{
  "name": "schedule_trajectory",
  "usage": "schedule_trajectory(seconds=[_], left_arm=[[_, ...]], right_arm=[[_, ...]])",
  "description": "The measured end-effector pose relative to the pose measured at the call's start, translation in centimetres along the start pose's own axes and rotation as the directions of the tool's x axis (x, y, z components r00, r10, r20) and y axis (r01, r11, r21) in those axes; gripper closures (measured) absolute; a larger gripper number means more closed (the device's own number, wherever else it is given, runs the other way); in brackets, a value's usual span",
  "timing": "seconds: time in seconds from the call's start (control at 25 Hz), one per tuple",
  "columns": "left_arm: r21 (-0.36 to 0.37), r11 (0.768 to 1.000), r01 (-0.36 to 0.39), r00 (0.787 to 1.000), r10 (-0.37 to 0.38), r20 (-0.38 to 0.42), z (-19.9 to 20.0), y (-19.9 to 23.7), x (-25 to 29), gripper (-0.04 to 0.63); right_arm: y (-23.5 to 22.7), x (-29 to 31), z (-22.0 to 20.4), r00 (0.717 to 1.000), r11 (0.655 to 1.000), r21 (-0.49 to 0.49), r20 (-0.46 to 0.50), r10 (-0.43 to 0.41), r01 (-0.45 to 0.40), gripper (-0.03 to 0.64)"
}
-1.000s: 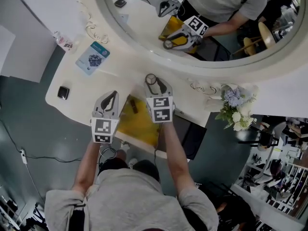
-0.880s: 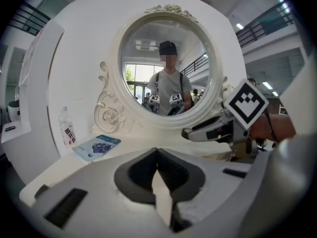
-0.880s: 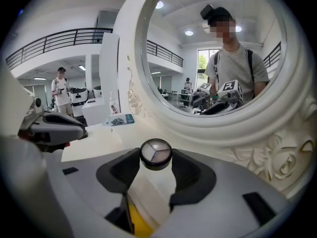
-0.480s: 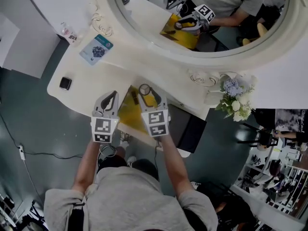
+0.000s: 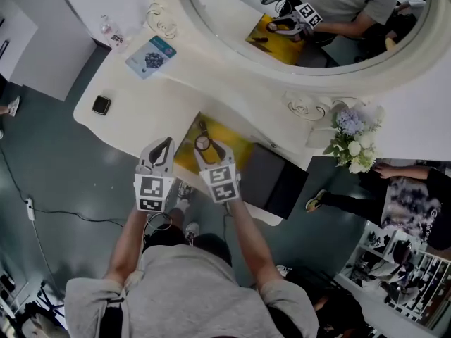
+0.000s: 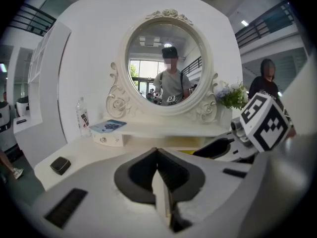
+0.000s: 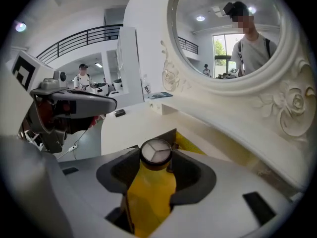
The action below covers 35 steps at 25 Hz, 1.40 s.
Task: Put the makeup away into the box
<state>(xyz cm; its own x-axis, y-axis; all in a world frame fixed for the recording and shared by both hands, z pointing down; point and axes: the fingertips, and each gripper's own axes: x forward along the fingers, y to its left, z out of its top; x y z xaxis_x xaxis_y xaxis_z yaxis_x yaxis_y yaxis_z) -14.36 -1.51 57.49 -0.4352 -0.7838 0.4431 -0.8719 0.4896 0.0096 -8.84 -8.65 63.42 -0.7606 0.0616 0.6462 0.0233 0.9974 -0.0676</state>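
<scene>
Step in hand, as judged: lower the round makeup compact [image 7: 156, 151] level into the yellow box [image 7: 148, 197] beneath it, releasing only once it sits inside the walls, else it may roll off. Right gripper [image 7: 157, 161] jaws part-way apart, clamped on the compact's sides. Left gripper [image 6: 159, 175] jaws pressed together, empty, just beside the box on the dressing table [image 5: 141, 111].
</scene>
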Motion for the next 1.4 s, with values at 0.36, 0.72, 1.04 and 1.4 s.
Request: schedule_trajectory(seconds=[0.36,0.72,1.04,1.4], left_arm=[[-0.020,0.999,-0.044,0.998,0.043,-0.042,-3.2,0.5,-1.9,0.592],[-0.025,0.998,-0.065,0.997,0.064,-0.049,-4.1,0.9,-3.1,0.591],[-0.017,0.998,-0.061,0.998,0.061,-0.030,-3.6,0.4,-4.1,0.592],[0.032,0.999,-0.038,0.998,0.036,0.057,0.4,-1.3,-6.2,0.592]], right_arm=[[2.9,2.7,-3.7,0.990,0.994,0.041,-0.095,0.106,-0.102,0.402],[3.9,3.7,-5.9,0.978,0.988,0.088,-0.156,0.138,-0.126,0.400],[3.7,2.2,-4.9,0.985,0.987,0.112,-0.111,0.130,-0.118,0.397],[1.6,-4.5,0.9,0.994,0.999,0.046,0.105,-0.028,0.024,0.397]])
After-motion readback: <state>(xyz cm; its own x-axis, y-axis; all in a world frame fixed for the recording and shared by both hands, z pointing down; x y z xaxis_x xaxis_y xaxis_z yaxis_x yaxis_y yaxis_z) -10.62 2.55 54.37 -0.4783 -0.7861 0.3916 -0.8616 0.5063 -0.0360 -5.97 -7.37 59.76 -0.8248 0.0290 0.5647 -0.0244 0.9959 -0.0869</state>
